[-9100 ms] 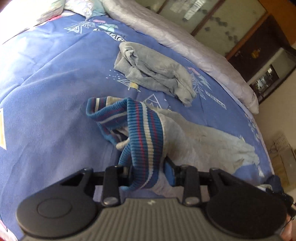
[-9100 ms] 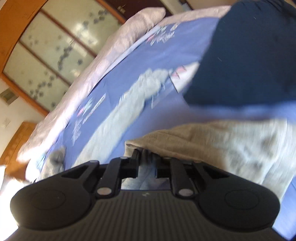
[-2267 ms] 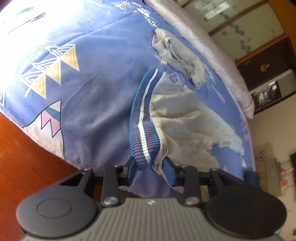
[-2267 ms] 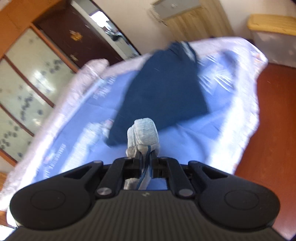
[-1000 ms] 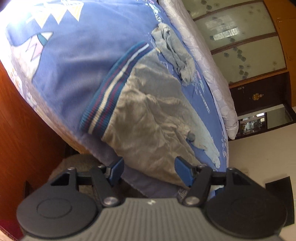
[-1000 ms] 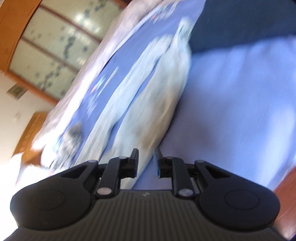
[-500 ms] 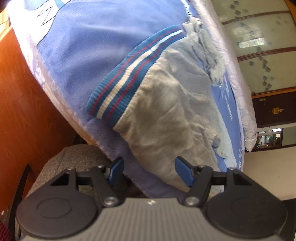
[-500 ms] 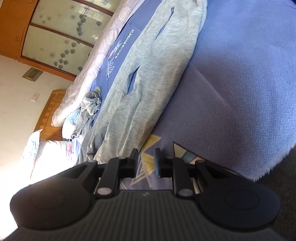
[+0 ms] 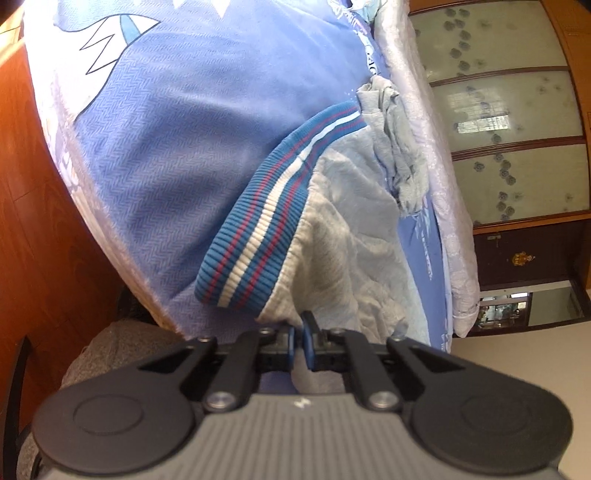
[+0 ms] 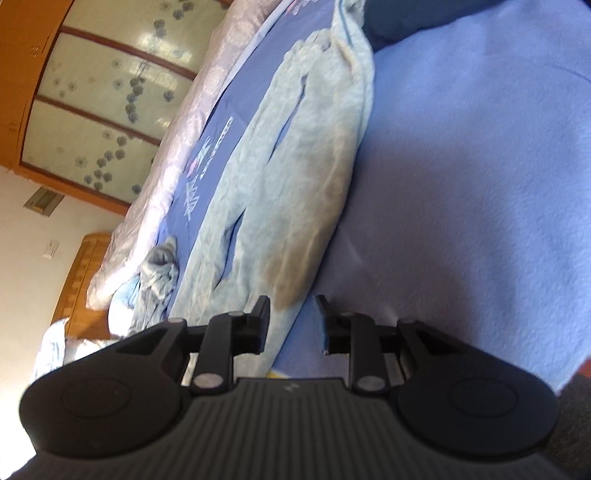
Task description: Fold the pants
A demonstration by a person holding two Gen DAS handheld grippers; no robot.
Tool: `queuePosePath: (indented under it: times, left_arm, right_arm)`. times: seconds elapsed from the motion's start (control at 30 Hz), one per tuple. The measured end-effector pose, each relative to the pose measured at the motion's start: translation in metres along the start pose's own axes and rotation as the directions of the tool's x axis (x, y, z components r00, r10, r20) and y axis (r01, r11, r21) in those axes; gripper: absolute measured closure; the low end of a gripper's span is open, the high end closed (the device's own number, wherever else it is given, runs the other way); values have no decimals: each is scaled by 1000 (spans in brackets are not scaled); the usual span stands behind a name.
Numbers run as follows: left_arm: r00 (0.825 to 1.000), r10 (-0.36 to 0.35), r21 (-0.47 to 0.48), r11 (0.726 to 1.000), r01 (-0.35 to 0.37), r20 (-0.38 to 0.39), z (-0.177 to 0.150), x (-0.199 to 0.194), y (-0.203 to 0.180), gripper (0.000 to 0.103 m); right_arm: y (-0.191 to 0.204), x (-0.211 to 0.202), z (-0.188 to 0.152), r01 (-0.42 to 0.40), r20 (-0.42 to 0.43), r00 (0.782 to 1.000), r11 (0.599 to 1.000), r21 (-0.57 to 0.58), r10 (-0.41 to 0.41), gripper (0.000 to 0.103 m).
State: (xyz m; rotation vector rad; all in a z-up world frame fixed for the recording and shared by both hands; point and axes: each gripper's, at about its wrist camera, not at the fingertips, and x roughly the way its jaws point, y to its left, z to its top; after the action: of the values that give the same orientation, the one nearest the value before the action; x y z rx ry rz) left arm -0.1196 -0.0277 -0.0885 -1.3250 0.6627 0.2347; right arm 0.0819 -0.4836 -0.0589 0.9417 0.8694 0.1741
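Light grey pants (image 9: pixel 354 236) lie spread on the blue bedspread (image 9: pixel 177 147). Their waistband (image 9: pixel 269 218) is blue with red and white stripes. My left gripper (image 9: pixel 298 338) is shut at the near edge of the pants just below the waistband, with grey cloth reaching down to the jaws. In the right wrist view the pant legs (image 10: pixel 295 173) stretch away across the bed. My right gripper (image 10: pixel 291 321) is open, with the near edge of a leg lying between its fingers.
A crumpled grey garment (image 9: pixel 399 155) lies beyond the waistband, and shows in the right wrist view (image 10: pixel 159 273). A dark blue garment (image 10: pixel 406 18) lies past the leg ends. A pale quilt (image 9: pixel 443 184) runs along the far side. The bed's edge and wooden floor (image 9: pixel 37 229) are close.
My left gripper has closed from wide open and moved in to the pants' near edge. My right gripper has opened and moved up to the pant leg.
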Motion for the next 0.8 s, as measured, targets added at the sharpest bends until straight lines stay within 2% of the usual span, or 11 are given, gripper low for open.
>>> queuePosePath:
  times: [0.2, 0.3, 0.33, 0.37, 0.47, 0.5, 0.6, 0.7, 0.8]
  left_arm:
    - [1000, -6, -4, 1000, 6, -4, 0, 3, -1, 98]
    - [1000, 29, 6, 1000, -29, -4, -2, 7, -2, 92]
    - [999, 35, 10, 999, -35, -11, -2, 9, -2, 84]
    - [999, 32, 13, 999, -32, -15, -2, 10, -3, 81]
    - [1000, 22, 38, 999, -22, -19, -3, 16, -8, 79]
    - [999, 21, 47, 999, -19, -25, -4, 19, -10, 80]
    - [998, 20, 76, 997, -16, -53, -7, 26, -13, 99]
    - [999, 1, 53, 999, 2, -52, -6, 18, -12, 99]
    - [996, -82, -10, 997, 82, -30, -4, 1, -9, 99]
  right_arm:
    - [-7, 6, 2, 40, 1, 999, 998, 38, -40, 75]
    - [-3, 13, 3, 42, 3, 999, 999, 28, -42, 75]
    - [-3, 16, 5, 39, 3, 999, 999, 31, -39, 75]
    - [-2, 18, 5, 35, 3, 999, 999, 32, -35, 75]
    - [-2, 23, 6, 22, 4, 1000, 999, 34, -22, 76]
    - [-2, 24, 7, 18, 6, 1000, 999, 41, -19, 79]
    - [-8, 24, 4, 18, 0, 1000, 998, 55, -18, 93]
    - [-6, 11, 2, -9, 20, 1000, 999, 50, 8, 94]
    - [7, -5, 3, -49, 50, 997, 999, -11, 50, 94]
